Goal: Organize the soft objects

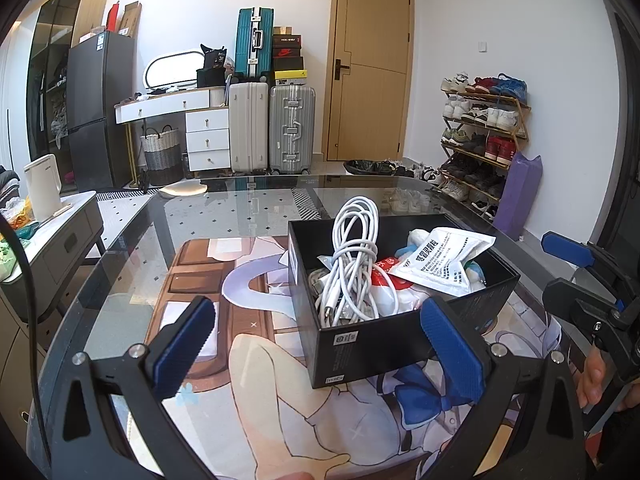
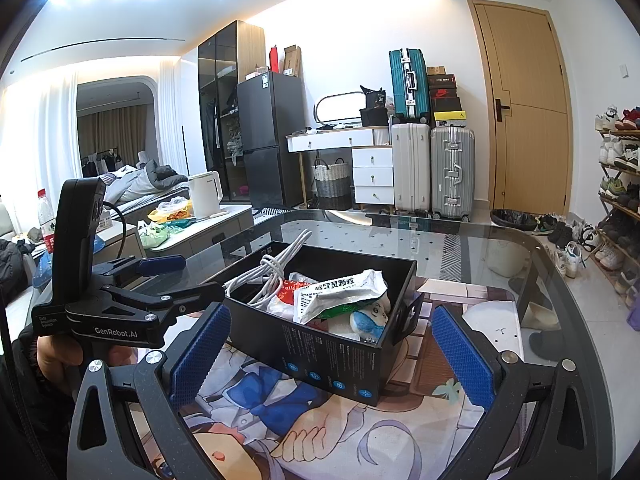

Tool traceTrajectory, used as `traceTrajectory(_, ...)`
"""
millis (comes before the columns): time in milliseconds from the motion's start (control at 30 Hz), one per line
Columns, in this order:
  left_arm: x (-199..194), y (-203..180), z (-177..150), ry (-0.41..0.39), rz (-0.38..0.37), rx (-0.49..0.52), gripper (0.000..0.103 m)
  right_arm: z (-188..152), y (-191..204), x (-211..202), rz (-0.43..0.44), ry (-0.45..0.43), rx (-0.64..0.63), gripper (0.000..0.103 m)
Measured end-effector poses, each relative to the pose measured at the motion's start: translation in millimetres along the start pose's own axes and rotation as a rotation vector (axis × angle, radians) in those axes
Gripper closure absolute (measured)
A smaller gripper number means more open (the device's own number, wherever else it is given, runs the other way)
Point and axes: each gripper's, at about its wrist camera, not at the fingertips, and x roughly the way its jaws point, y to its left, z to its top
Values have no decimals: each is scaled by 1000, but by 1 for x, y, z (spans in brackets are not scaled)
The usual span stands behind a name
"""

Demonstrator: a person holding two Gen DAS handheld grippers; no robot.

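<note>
Both grippers (image 1: 320,344) (image 2: 332,352) wide beside box (image 1: 372,344)

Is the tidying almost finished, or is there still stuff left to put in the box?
Looks nearly done. The black box already holds the white cable, a white packet, a red-and-white bag and a small blue-and-white plush. Both the left claw and right claw are open and empty. No loose soft things show on the mat.

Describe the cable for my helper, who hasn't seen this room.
On the glass table sits an open black box. At its left end lies the cable: white, coiled in long loops that rise above the rim, unlike the flat printed packets beside it.
</note>
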Motion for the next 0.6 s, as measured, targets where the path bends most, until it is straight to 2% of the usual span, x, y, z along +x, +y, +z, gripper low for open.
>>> traceTrajectory(600, 0, 1, 0, 0, -1, 0, 0, 0, 0, 0, 0, 0, 2, 1)
